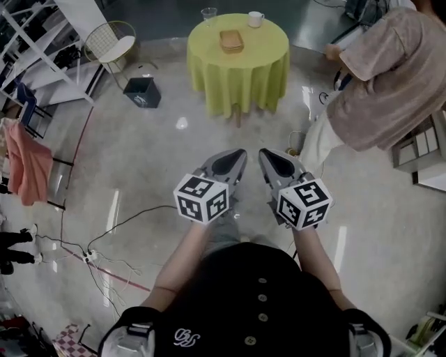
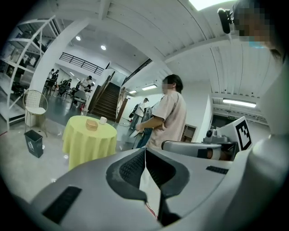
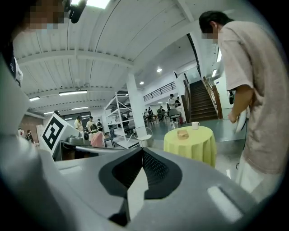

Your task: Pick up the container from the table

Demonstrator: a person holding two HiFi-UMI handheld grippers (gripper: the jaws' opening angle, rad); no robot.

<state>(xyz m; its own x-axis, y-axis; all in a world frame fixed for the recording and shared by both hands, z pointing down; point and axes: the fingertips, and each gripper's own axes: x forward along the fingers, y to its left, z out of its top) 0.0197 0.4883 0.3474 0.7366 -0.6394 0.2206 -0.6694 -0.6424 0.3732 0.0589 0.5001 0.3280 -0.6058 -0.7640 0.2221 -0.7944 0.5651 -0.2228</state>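
Note:
The container [image 1: 231, 40] is a tan, basket-like box on a round table [image 1: 240, 80] draped in yellow-green cloth, far ahead across the floor. It also shows as a small tan container [image 2: 92, 124] in the left gripper view and as the container [image 3: 182, 134] in the right gripper view. My left gripper [image 1: 239, 155] and right gripper [image 1: 267, 155] are held side by side, pointing toward the table and well short of it. Both are shut with nothing between the jaws, as seen along the left gripper [image 2: 145, 153] and the right gripper [image 3: 142, 155].
A glass [image 1: 208, 14] and a white cup [image 1: 256, 19] share the tabletop. A person in a beige shirt [image 1: 390, 77] bends beside the table on the right. A black bin [image 1: 143, 92] and a white wire chair [image 1: 111, 42] stand to the left. Cables [image 1: 118, 223] trail over the floor.

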